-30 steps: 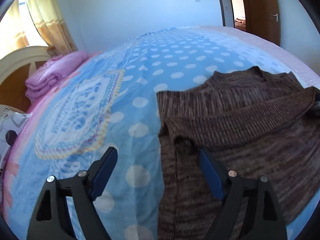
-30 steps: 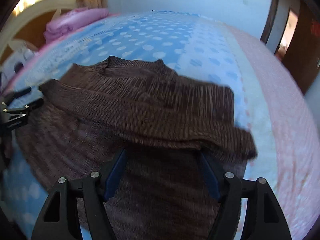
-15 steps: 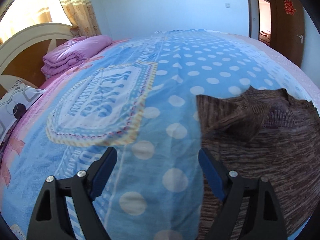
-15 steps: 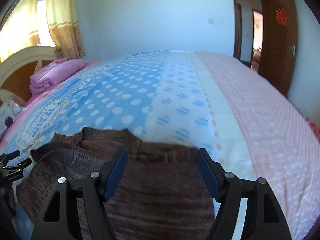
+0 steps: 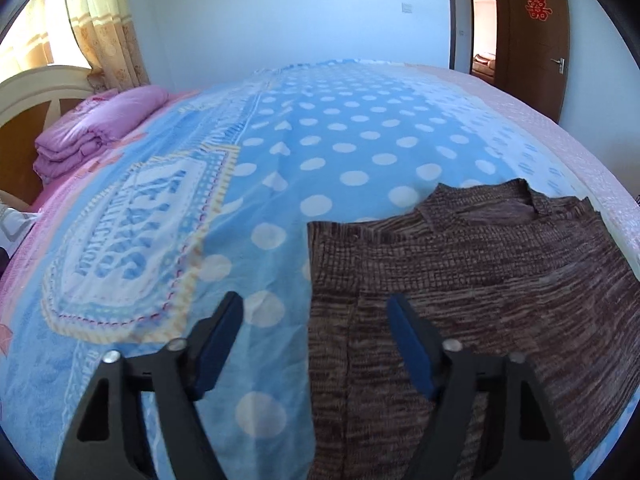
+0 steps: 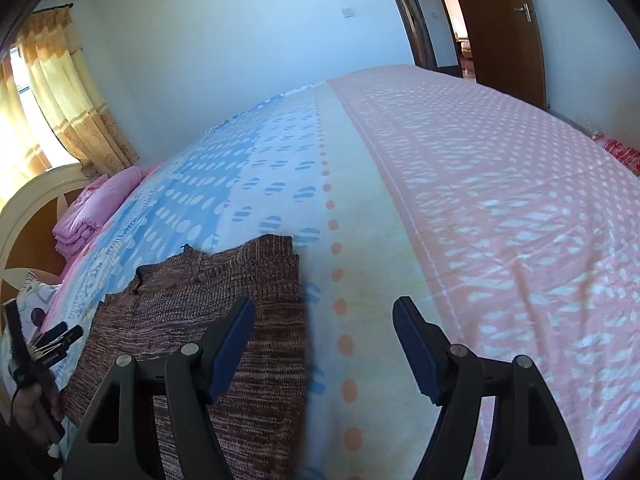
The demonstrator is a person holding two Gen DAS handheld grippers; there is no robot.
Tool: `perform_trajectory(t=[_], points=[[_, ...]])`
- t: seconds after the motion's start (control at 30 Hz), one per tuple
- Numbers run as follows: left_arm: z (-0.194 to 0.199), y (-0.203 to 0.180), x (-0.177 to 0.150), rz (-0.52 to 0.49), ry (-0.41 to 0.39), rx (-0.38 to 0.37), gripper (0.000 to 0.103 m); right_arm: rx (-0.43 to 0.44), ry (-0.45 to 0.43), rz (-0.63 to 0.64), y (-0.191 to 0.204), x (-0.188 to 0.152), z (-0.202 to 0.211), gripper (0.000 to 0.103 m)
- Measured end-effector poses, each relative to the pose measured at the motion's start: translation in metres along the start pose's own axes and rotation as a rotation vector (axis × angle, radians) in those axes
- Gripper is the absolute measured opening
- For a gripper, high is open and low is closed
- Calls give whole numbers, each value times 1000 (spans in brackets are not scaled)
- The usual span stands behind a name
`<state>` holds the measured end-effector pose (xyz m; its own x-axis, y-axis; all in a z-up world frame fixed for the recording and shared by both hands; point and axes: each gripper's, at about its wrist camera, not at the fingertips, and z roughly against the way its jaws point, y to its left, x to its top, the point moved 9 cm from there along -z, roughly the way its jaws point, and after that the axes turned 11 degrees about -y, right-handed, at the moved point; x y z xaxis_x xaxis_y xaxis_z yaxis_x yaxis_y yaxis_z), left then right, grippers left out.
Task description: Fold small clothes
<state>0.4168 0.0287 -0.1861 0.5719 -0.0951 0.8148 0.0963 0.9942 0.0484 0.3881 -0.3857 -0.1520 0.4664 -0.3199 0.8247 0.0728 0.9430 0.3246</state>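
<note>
A brown knitted sweater (image 5: 480, 264) lies folded flat on the bed, sleeves folded in, collar at the far end. It also shows in the right wrist view (image 6: 224, 304). My left gripper (image 5: 316, 312) is open and empty, hovering over the sweater's left edge. My right gripper (image 6: 324, 320) is open and empty, above the sweater's right edge, one finger over the knit, the other over the bedspread. The left gripper (image 6: 56, 338) shows at the far left of the right wrist view, held by a hand.
The bed carries a blue polka-dot blanket (image 5: 320, 152) and a pink dotted cover (image 6: 500, 200) on the right. A folded purple quilt (image 5: 100, 132) lies by the headboard (image 5: 36, 96). A pillow (image 6: 32, 304) sits at the left. A brown door (image 5: 536, 36) stands open behind.
Both grippers have let go of the sweater and pulled back and apart. The sweater, lifted and moving a second ago, now lies flat and folded.
</note>
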Motion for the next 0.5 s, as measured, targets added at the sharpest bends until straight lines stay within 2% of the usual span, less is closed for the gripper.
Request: perform_trajectory(t=[0.07,0.1,0.13,0.2,0.27,0.3,0.4,0.5], points=[[-10,-1,-4,-3,33,-7,66,15,7,1,2,-1,-4,72],[-13,2,-7,-9,44,24,66,23,13,9,5,-1,-6,71],[-14,3,-10,-13,48,39,66,35,23,18,8,-2,-9,69],[-15,4,-17,-6,54,35,67,67,55,55,21,-6,-16,56],[-12,6,-19,6,50,35,67,98,107,86,35,-13,-28,54],[-9,8,-20,11,50,36,67,95,112,99,39,-14,-32,51],[-6,10,-21,15,55,13,67,59,136,157,47,-18,-47,51],[-7,15,-10,-18,31,1,66,53,153,114,43,-16,-59,51]])
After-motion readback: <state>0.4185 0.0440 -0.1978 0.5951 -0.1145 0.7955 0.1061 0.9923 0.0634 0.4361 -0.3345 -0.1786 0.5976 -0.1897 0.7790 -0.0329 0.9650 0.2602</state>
